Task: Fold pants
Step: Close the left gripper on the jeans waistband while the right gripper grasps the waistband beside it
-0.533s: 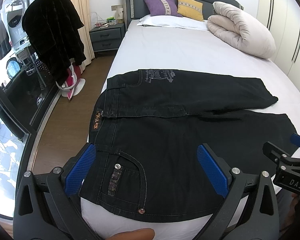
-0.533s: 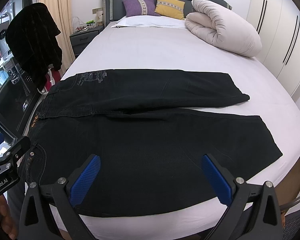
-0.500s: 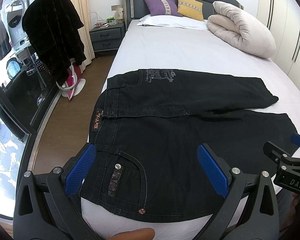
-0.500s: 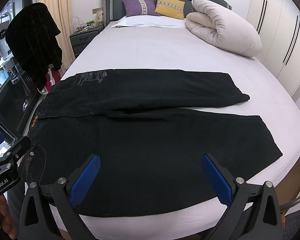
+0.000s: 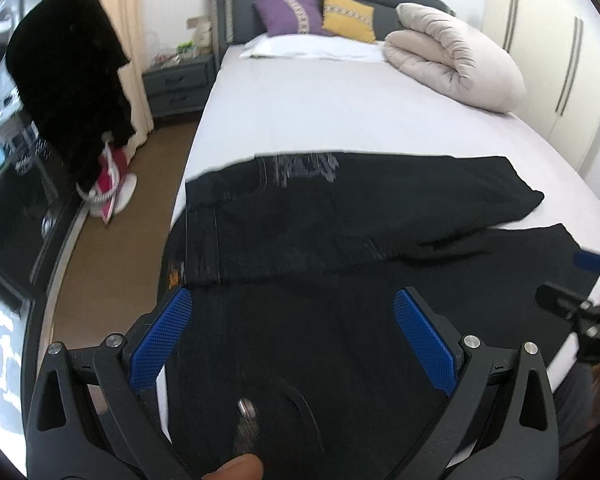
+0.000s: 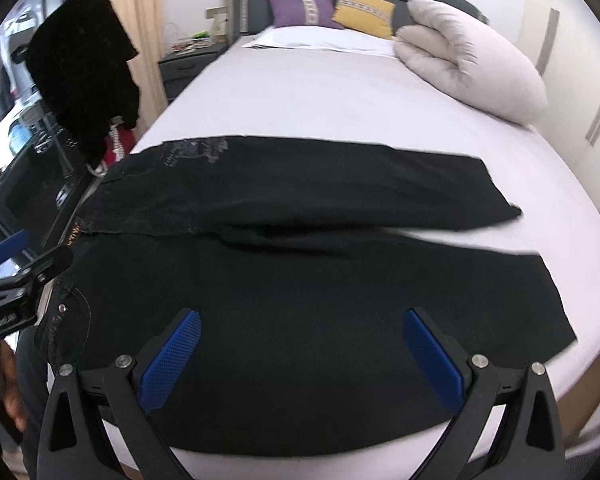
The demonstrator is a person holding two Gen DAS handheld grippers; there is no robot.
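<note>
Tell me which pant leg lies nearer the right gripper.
The front leg, running along the bed's near edge right under the right gripper. The other leg lies beyond it, toward the pillows.

The left gripper (image 5: 294, 344) is held level and pointed forward, its blue-padded fingers (image 5: 161, 338) spread wide apart with nothing clasped between them. The right gripper (image 6: 300, 360) is likewise held forward with its jaws parted wide. A fingertip (image 5: 236, 469) is seen beneath the left gripper.
</note>
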